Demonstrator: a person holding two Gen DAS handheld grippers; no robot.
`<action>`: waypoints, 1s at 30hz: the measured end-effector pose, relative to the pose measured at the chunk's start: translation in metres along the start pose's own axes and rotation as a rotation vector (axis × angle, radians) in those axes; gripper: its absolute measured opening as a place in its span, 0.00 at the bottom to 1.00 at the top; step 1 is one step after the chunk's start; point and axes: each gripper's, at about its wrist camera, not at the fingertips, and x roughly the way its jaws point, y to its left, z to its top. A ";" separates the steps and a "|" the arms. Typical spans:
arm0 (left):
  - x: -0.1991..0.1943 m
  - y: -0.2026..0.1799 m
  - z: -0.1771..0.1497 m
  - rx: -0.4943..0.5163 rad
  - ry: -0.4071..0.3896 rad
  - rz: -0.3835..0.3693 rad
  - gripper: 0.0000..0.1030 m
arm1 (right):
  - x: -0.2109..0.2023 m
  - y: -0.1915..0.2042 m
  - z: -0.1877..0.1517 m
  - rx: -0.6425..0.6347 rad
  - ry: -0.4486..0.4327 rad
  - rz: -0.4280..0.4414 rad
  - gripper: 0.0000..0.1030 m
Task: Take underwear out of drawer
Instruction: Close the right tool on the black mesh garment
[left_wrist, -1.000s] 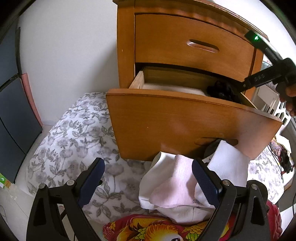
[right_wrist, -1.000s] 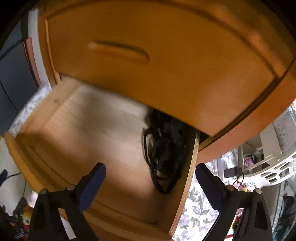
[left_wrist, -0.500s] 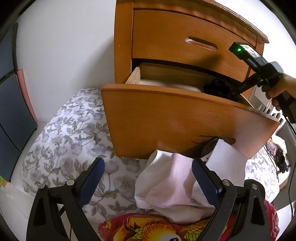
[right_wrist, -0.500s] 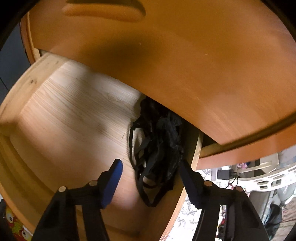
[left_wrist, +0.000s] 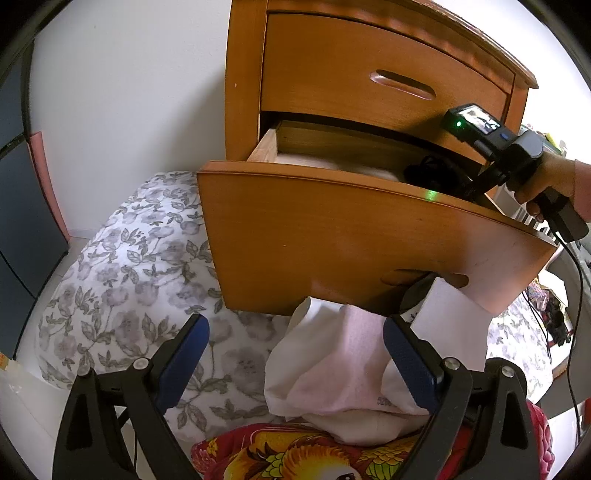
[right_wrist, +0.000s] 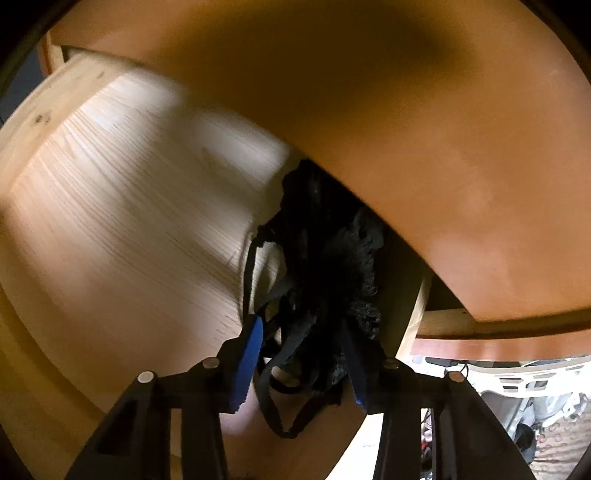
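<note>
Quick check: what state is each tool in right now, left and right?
Left tool: open, holding nothing, poised in front of the pulled-out drawer.
Right tool: closing around the black underwear inside the drawer; firm grip cannot be told yet.

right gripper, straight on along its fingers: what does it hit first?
Most likely the black underwear: the right gripper already has the bundle between its closing jaws. Past the fabric comes the drawer floor, probably close behind, though depth is hard to judge here.

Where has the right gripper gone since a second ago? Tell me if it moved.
Yes. The right gripper has come down into the open drawer, jaws closing around the black underwear beside its right wall.
</note>
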 end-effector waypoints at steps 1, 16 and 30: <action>0.000 0.000 0.000 0.000 0.000 -0.001 0.93 | 0.002 0.001 0.001 -0.003 0.005 -0.002 0.42; 0.001 -0.001 0.001 -0.001 0.008 -0.015 0.93 | 0.023 0.004 0.013 -0.030 0.070 -0.030 0.15; 0.000 -0.001 0.001 0.002 0.005 -0.011 0.93 | -0.020 0.011 0.004 -0.022 -0.026 -0.031 0.07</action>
